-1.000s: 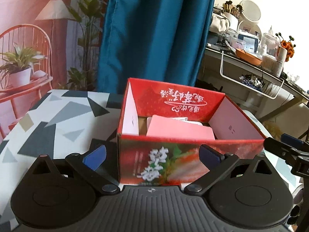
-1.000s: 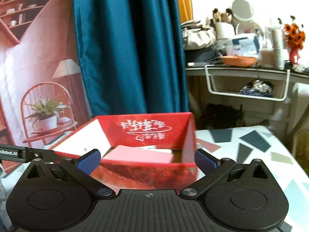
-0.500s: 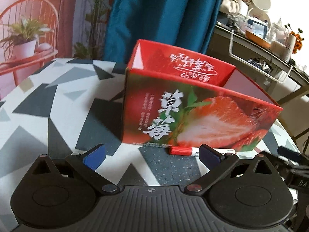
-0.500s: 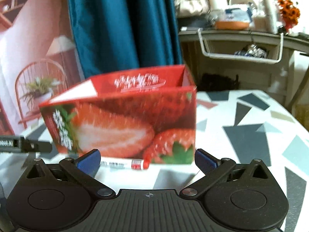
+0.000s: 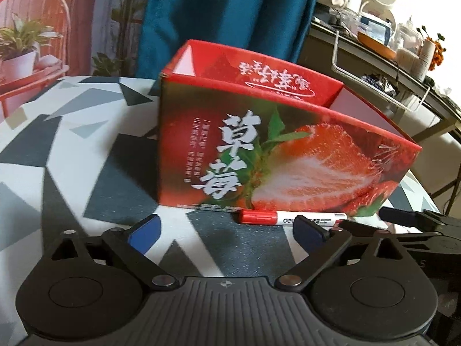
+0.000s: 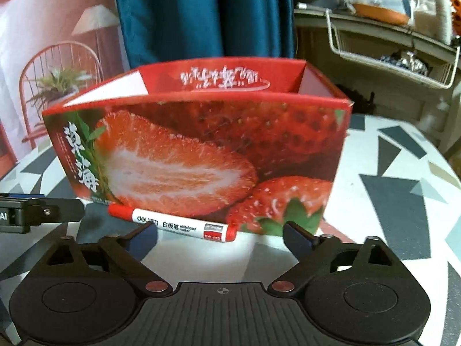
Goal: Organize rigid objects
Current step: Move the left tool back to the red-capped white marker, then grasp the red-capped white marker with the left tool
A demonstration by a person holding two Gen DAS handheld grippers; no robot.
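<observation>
Right wrist view now looks at the strawberry box from low down, side-on, where a second ago it looked over the rim at the pink item inside. Both grippers have come down toward the desk. A red-capped whiteboard marker lies on the desk touching the foot of the box, just ahead of the right gripper. Its jaws stand wide, have just been closing a little, and nothing is between them yet. The left gripper is the same: wide, just narrowed, empty, with the marker beyond its right finger. I judge the marker is the next item for the box.
</observation>
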